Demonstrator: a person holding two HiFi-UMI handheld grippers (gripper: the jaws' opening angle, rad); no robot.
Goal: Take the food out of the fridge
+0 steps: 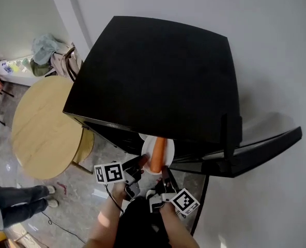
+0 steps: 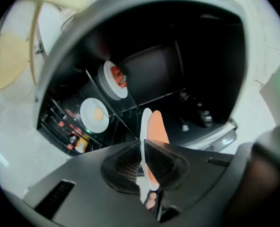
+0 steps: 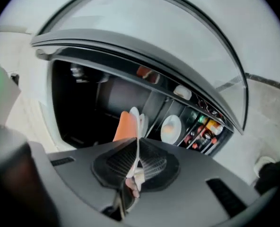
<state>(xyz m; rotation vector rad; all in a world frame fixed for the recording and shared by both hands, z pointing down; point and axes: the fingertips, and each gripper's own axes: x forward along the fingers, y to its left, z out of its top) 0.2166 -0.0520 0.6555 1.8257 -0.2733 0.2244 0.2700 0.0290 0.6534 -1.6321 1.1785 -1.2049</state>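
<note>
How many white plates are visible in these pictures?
3. The carrot plate is gripped at its rim by the left gripper and the right gripper. Inside the fridge are the red-food plate and the yellow-food plate. More may be hidden.

Orange carrot [image 1: 156, 155] (long, whole) on white plate [image 1: 146, 151], before open black fridge [image 1: 158, 76]

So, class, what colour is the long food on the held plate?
The food is orange, on a white plate; best seen in the head view.

Black left gripper [image 1: 140, 164] and right gripper [image 1: 166, 173], white square-marker cubes [image 1: 109, 173], ribbed fingers [image 2: 161, 162]
</note>
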